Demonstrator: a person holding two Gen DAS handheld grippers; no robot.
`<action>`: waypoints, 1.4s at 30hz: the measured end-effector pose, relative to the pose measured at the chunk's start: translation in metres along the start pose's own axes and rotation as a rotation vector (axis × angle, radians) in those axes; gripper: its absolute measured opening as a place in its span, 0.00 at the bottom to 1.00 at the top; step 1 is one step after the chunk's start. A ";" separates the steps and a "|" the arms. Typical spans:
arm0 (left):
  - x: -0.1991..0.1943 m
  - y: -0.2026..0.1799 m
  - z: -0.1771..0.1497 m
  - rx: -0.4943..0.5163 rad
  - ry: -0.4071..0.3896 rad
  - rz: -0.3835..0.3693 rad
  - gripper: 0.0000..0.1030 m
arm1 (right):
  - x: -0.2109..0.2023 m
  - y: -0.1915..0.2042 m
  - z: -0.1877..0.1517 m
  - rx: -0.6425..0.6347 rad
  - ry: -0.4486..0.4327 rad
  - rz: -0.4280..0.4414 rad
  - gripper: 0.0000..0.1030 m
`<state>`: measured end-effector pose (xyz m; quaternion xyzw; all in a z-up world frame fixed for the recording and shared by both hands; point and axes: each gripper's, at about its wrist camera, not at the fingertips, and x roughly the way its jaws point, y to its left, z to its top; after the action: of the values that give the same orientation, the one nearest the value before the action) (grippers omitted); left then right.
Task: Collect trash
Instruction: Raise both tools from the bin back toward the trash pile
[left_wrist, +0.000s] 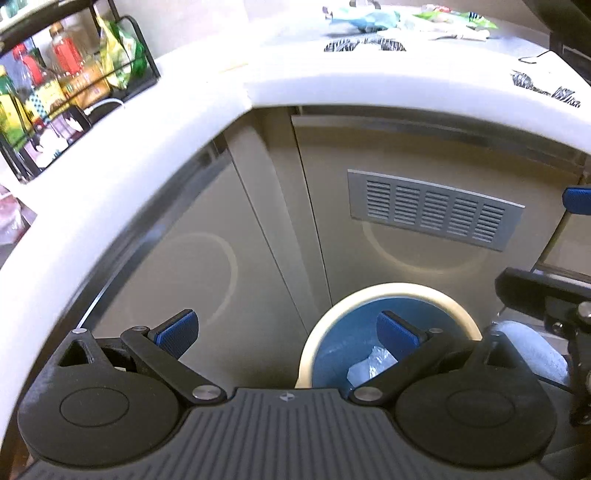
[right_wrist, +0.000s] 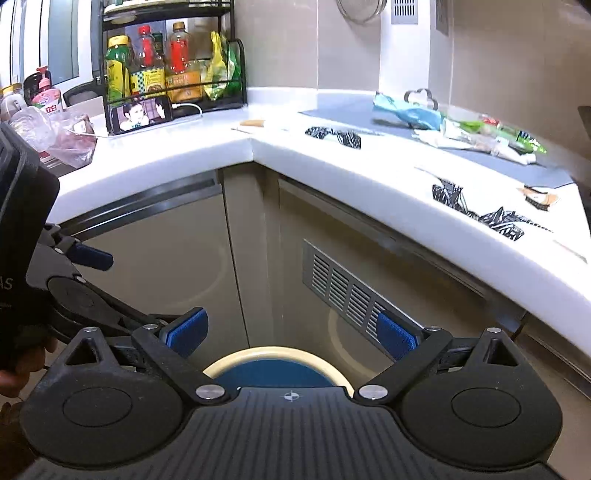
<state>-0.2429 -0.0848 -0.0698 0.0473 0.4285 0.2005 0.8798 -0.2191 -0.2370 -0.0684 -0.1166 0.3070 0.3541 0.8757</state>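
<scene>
Wrappers (right_wrist: 461, 136) on the far counter (right_wrist: 221, 147) look light, crinkly, slippery; pinch a bunched fold. Left gripper (left_wrist: 288, 334) and right gripper (right_wrist: 291, 334) gape, empty.

White L-shaped desk (right_wrist: 221, 147) wrapping round an inside corner, over beige cabinet doors (right_wrist: 166, 266), one carrying a grey louvred vent panel (right_wrist: 343, 291). Beige tiled wall (right_wrist: 280, 44) behind, with a window (right_wrist: 44, 40) at far left letting in daylight, and a black wire rack (right_wrist: 173, 74) of bottles standing on the desk in the corner beside a phone (right_wrist: 142, 114) propped against it with a white cable plugged in. Grey mat (right_wrist: 498, 155) lying on the right-hand run of the desk.
</scene>
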 end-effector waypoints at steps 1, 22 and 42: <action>-0.003 0.000 0.000 -0.003 -0.005 0.001 1.00 | -0.001 -0.001 0.001 0.002 -0.003 -0.003 0.96; -0.015 0.014 0.018 -0.081 -0.029 -0.022 1.00 | -0.012 -0.003 0.008 0.016 -0.061 -0.027 0.97; -0.029 0.045 0.107 -0.129 -0.185 -0.026 1.00 | -0.005 -0.090 0.114 0.225 -0.294 -0.041 1.00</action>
<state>-0.1903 -0.0458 0.0302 0.0034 0.3323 0.2109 0.9193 -0.1081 -0.2564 0.0225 0.0288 0.2107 0.3128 0.9257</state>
